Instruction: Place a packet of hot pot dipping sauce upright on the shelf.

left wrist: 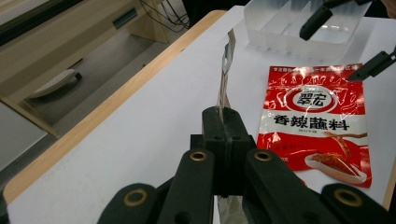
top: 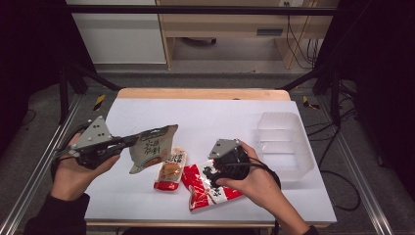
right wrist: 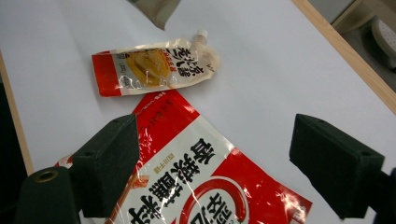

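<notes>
item: olive snack pouch (top: 152,147), left of centre, pinched by its edge in left gripper (top: 131,141)'s closed jaws; slippage risked. right gripper (right wrist: 212,163) wide, empty, over red seasoning packet (right wrist: 196,186).

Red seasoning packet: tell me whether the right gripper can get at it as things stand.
Probably yes. The right gripper hangs right above the red seasoning packet with its jaws open and nothing between them; the spouted sauce pouch lies clear beside it.

The desk (top: 205,115) has a white top with a wooden edge showing along its far side. 3 things lie on it: a clear plastic bin (top: 285,142) at the right, a red sachet (top: 208,188) near the front, and a small spouted pouch (top: 170,170) just left of it.
</notes>
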{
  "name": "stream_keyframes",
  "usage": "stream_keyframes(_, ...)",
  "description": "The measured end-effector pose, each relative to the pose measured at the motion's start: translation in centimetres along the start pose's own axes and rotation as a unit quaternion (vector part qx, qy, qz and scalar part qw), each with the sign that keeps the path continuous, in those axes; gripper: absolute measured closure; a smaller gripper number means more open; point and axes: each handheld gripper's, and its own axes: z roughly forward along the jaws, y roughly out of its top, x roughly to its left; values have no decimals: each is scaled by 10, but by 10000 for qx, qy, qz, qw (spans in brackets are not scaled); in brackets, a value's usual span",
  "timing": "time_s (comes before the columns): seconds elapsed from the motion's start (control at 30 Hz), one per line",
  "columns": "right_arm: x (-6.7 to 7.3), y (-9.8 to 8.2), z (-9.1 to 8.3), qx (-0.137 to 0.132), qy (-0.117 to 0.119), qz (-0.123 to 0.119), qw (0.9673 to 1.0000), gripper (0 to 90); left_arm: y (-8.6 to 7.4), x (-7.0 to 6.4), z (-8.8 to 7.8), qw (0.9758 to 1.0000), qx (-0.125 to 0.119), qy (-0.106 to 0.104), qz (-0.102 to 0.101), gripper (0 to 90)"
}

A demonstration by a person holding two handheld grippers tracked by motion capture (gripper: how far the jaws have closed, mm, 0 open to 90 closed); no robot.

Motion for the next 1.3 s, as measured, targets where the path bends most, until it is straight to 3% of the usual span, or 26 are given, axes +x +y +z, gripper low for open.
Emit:
stream_keyframes(0.13, -6, 9, -5, 158, -100, -301, 9994, 158, 11, -7, 21, 9997, 51, -194, 135, 900)
stream_keyframes(0.4, -22, 21, -10, 267, -106, -568, 9980, 226, 26, -19, 42, 9985, -5, -461, 293, 900)
stream_keyframes(0.57, -32, 25, -13, 276, -124, -575, 9979, 285, 34, -27, 54, 9973, 11, -610, 416, 900)
stream_keyframes(0.73, -40, 29, -13, 318, -55, -615, 9976, 291, 39, -35, 69, 9952, 18, -839, 502, 900)
stream_keyframes(0.97, -43, 33, -8, 335, 125, -776, 9963, 327, 42, -42, 79, 9938, 38, -943, 585, 900)
stream_keyframes(1.17, -44, 35, -2, 430, 245, -1048, 9933, 428, 44, -49, 80, 9930, 37, -973, 666, 900)
stream_keyframes(1.3, -42, 37, -1, 398, 350, -1106, 9924, 483, 45, -50, 78, 9923, 15, -1015, 711, 900)
